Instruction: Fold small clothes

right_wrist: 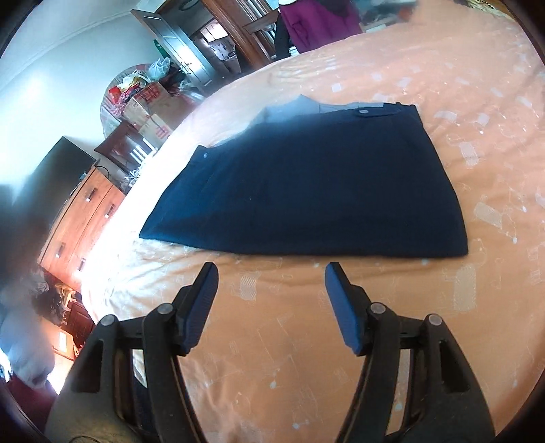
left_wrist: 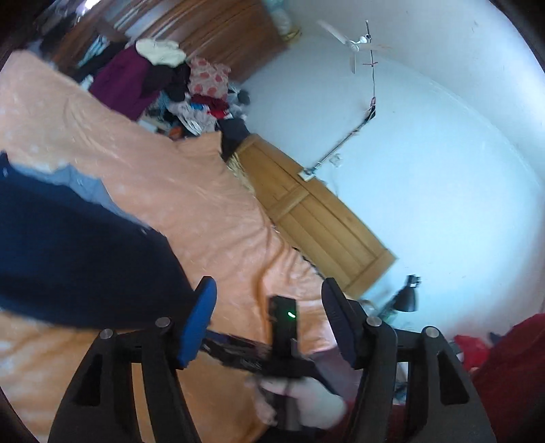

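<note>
A dark navy garment (right_wrist: 313, 191) with buttons and a pale lining at its top lies flat on the orange bedsheet (right_wrist: 340, 340). My right gripper (right_wrist: 270, 272) hovers open just short of its near hem, nothing between the fingers. In the left wrist view the same navy garment (left_wrist: 78, 245) fills the left side, its pale lining showing at the upper edge. My left gripper (left_wrist: 269, 289) is tilted and open, to the right of the garment. Between its fingers shows the right gripper's black body with a green light (left_wrist: 284, 327), held by a hand (left_wrist: 306, 402).
A heap of clothes (left_wrist: 177, 85) sits at the far end of the bed beside a wooden wardrobe (left_wrist: 218, 30). A wooden headboard (left_wrist: 313, 214) and pale wall lie to the right. A wooden dresser (right_wrist: 85, 221), boxes and a dark screen stand left of the bed.
</note>
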A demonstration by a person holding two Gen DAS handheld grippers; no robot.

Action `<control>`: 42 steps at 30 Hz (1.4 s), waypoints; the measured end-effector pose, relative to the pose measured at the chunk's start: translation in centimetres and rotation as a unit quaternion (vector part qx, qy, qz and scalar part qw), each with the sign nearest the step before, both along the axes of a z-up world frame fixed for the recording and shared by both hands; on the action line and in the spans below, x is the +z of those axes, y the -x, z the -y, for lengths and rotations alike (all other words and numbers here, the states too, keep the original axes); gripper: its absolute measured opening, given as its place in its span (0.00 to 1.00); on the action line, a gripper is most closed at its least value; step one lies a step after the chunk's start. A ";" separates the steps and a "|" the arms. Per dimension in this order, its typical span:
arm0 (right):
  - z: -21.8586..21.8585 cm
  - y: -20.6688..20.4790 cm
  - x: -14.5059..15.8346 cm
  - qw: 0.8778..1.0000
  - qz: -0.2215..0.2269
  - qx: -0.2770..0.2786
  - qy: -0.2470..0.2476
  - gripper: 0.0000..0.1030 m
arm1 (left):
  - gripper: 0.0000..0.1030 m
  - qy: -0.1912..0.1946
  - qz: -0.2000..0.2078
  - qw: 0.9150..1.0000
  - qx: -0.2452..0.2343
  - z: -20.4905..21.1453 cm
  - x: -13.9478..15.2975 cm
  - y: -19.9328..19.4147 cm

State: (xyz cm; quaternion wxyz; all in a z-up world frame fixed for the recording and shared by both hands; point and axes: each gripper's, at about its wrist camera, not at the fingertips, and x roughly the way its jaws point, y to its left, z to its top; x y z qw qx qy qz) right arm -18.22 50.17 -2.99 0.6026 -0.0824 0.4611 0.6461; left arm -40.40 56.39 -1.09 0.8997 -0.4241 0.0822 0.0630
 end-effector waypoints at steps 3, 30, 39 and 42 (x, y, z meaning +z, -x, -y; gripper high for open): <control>1.3 -0.5 -0.3 1.000 0.002 -0.007 0.009 0.63 | 0.64 0.009 -0.054 0.994 0.092 -3.3 -2.6 2.8; -5.2 2.4 -1.5 0.999 0.011 0.035 0.031 0.63 | 0.73 0.209 -0.072 0.905 0.363 -21.7 -22.4 16.2; -15.9 7.4 2.7 0.994 -0.020 0.106 -0.013 0.63 | 0.01 0.179 -0.134 0.906 0.361 -21.8 -22.3 16.5; -23.1 9.6 4.7 0.987 -0.041 0.154 -0.017 0.74 | 0.01 0.070 -0.189 0.920 0.337 -20.4 -19.2 13.4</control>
